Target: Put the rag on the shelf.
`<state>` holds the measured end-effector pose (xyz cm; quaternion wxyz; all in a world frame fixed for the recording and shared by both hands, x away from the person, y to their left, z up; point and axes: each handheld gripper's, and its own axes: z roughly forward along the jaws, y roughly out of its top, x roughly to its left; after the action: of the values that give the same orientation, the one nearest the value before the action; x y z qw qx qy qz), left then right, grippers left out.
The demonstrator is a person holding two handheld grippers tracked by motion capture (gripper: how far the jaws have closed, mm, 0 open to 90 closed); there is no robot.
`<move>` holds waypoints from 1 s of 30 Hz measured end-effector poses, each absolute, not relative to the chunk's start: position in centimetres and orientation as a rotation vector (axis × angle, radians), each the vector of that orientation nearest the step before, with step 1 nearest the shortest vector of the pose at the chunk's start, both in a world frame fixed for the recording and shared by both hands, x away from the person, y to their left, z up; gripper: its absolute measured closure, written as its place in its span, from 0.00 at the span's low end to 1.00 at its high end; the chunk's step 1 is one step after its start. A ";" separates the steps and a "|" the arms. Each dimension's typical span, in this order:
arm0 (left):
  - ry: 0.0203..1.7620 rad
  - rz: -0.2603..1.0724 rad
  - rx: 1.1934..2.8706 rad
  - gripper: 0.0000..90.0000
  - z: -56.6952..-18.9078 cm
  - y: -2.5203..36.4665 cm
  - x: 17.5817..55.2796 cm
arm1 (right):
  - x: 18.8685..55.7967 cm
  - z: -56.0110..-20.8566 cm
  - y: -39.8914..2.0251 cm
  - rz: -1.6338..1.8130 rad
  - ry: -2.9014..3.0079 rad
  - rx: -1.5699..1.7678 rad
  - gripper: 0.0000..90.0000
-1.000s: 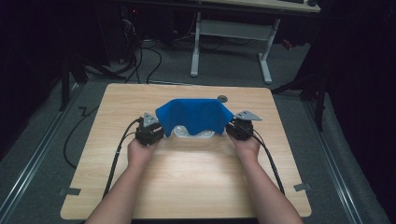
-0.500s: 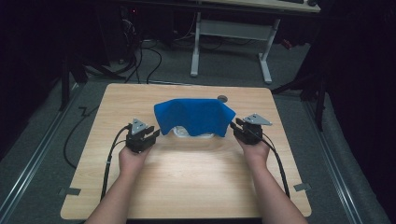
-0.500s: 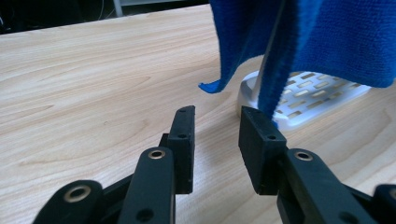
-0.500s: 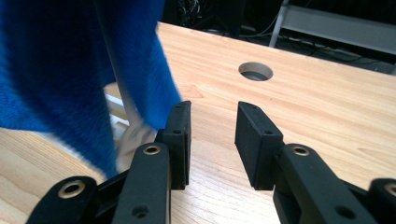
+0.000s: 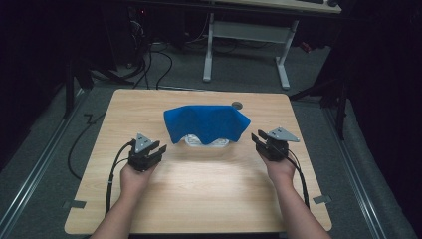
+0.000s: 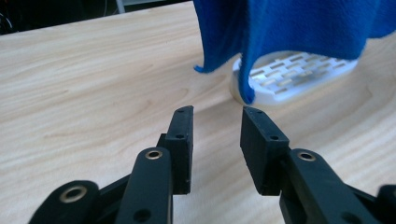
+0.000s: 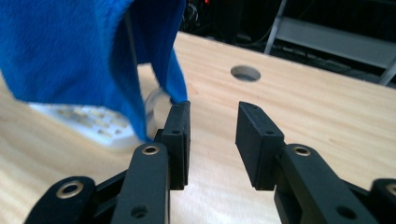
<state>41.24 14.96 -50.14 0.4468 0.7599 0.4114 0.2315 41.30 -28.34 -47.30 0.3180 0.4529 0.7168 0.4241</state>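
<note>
- Blue cloth (image 5: 206, 123) lies draped over a white slotted basket (image 5: 206, 143) at the middle of the table, a little toward the far side; the basket's near rim peeks out under the cloth's wavy near edge.
- In my left gripper view the cloth (image 6: 289, 25) hangs down over the basket (image 6: 299, 74), with one corner dangling just above the wood.
- My left gripper (image 5: 155, 152) sits to the left of the cloth, apart from it; its jaws stand partly open, have just been opening, and have nothing between them.
- My right gripper (image 5: 259, 140) sits to the right of the cloth, near its right corner; its jaws also stand partly open, have just been opening, and grip nothing.
- Wooden table (image 5: 209, 194) has a round hole (image 5: 237, 105) just beyond the cloth's far right corner.
</note>
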 end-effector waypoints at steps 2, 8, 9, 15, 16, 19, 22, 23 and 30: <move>1.023 0.562 1.882 0.71 -50.1 15.3 40.7 | 40.8 -47.2 -28.4 1.106 1.895 1.179 0.72; 1.023 0.549 1.888 0.68 -50.3 15.9 38.8 | 38.5 -47.2 -28.8 1.119 1.901 1.150 0.69; 1.019 0.551 1.893 0.67 -50.3 16.0 38.5 | 38.1 -47.3 -28.8 1.115 1.902 1.150 0.69; 1.023 0.515 1.904 0.63 -50.4 16.5 36.2 | 35.0 -48.2 -29.0 1.114 1.920 1.140 0.63; 1.023 0.509 1.905 0.62 -50.5 16.5 35.8 | 34.3 -48.4 -29.0 1.111 1.926 1.140 0.62; 1.020 0.507 1.952 0.59 -50.8 16.2 34.5 | 33.0 -48.9 -29.0 1.095 1.952 1.129 0.59; 1.014 0.505 2.036 0.55 -51.7 15.5 32.9 | 31.5 -49.5 -28.9 1.103 1.971 1.134 0.57; 1.007 0.484 2.047 0.54 -52.1 15.3 32.2 | 31.0 -49.8 -28.9 1.097 1.979 1.137 0.57; 0.859 0.487 2.183 0.50 -52.8 12.6 29.1 | 28.1 -50.8 -28.1 1.039 2.059 1.120 0.52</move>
<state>29.12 12.62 -52.78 0.3644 0.8485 0.3338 0.1893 28.14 -28.13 -50.81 0.2849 0.4188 0.7698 0.3884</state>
